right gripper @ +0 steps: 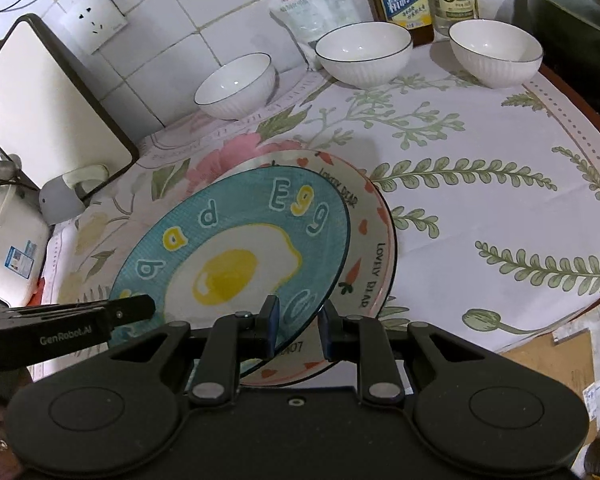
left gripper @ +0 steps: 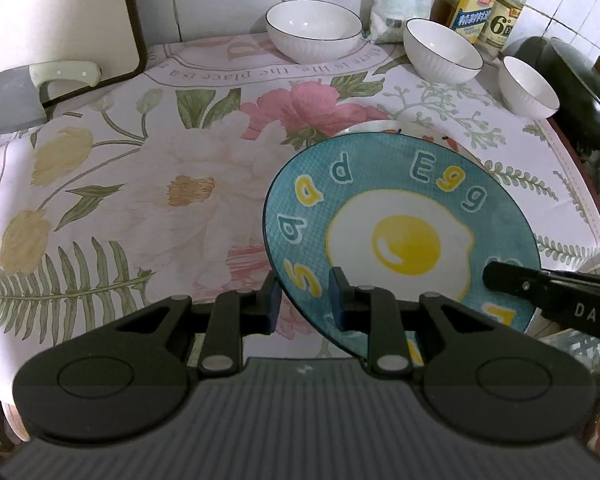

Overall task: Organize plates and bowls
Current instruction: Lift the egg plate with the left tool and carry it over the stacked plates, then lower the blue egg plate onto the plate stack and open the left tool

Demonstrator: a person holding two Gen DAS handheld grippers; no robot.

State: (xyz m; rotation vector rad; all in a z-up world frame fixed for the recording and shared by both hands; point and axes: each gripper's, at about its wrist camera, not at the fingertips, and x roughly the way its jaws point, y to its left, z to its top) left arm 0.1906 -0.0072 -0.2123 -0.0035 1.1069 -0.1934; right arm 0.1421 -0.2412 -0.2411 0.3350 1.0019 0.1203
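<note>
While the left wrist view looks down on the floral tablecloth [left gripper: 140,184], the left gripper [left gripper: 305,300] is clenched on the near left rim of the teal egg plate [left gripper: 400,216], one pad under the rim and one on top. The plate sits at about four o'clock from the cloth's middle, tilted, with a white plate [left gripper: 380,127] peeking out behind it at twelve o'clock. Three white bowls [left gripper: 314,30] stand along the far edge from twelve to two o'clock, in front of the bottles [left gripper: 476,4]. The right gripper's finger enters at three o'clock, over the plate's rim.

In the right wrist view, the right gripper [right gripper: 298,328] grasps the egg plate's near right rim at six o'clock. The plate hangs above the carrot-patterned plate [right gripper: 374,248], overlapping most of it. A cutting board [right gripper: 40,100] leans at ten o'clock.
</note>
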